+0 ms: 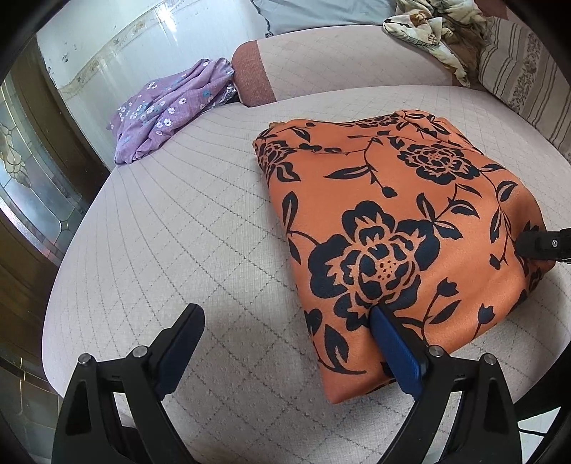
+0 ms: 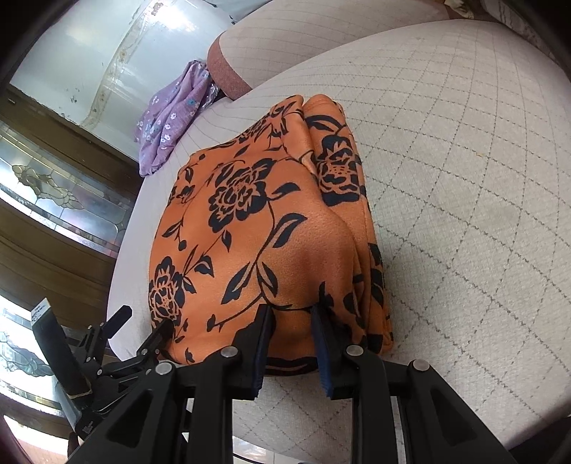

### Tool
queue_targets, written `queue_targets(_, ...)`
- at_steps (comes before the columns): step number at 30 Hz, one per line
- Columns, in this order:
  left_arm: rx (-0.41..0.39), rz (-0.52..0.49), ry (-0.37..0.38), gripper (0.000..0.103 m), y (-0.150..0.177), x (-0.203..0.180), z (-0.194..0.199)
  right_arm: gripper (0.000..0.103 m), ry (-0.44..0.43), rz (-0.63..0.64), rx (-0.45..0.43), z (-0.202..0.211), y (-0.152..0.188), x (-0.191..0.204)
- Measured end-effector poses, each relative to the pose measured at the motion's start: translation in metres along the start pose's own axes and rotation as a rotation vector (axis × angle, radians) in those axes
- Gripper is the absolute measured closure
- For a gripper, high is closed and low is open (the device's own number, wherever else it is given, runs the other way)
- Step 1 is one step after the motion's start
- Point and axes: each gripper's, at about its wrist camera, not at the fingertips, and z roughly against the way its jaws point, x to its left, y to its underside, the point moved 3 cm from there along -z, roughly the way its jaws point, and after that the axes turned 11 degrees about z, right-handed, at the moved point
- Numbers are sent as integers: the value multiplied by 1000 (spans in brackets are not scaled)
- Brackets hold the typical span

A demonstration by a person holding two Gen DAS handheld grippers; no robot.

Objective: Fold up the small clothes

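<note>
An orange garment with black flowers (image 1: 392, 214) lies folded into a thick block on a quilted cream cushion (image 1: 171, 232). My left gripper (image 1: 285, 324) stands wide open at the garment's near left corner. Its right finger (image 1: 396, 353) rests on the orange cloth and its left finger is over bare cushion. In the right wrist view, my right gripper (image 2: 291, 332) is shut on a bulging fold of the orange garment (image 2: 249, 221) at its near edge. The left gripper (image 2: 142, 326) shows at the lower left of that view, and the right gripper's tip (image 1: 535, 246) at the left view's right edge.
A crumpled purple flowered garment (image 1: 167, 110) lies at the cushion's far left edge. Behind it stands a second cushion (image 1: 339, 67), with a cream patterned cloth pile (image 1: 435, 32) and a striped pillow (image 1: 528, 78) at the back right. The cushion drops off to the left beside a wooden glass-paned cabinet (image 2: 53, 200).
</note>
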Motion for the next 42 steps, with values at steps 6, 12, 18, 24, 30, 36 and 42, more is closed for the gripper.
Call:
queue_targets(6, -11, -2, 9, 7, 4, -1, 0, 76, -15, -14, -6, -1, 0, -3)
queue_targets(12, -11, 3, 29, 5, 4, 0, -3, 76, -31, -27, -13, -2, 0, -4)
queue_targets(18, -7, -1, 43, 4, 1, 0, -6, 76, -42, -36, -14, -4, -2, -6)
queue_targets(24, -6, 6, 42, 4, 2, 0, -5, 76, -50, -43, -14, -5, -3, -7)
queue_targets(30, 6, 7, 46, 4, 2, 0, -3, 73, -60, -41, -10, -1, -2, -5)
queue_targets(36, 55, 27, 68, 4, 1, 1, -4, 72, -57, -37, -11, -1, -1, -4)
queue_targets(42, 130, 42, 68, 5, -10, 0, -2, 72, -61, -26, -4, 1, 1, -3)
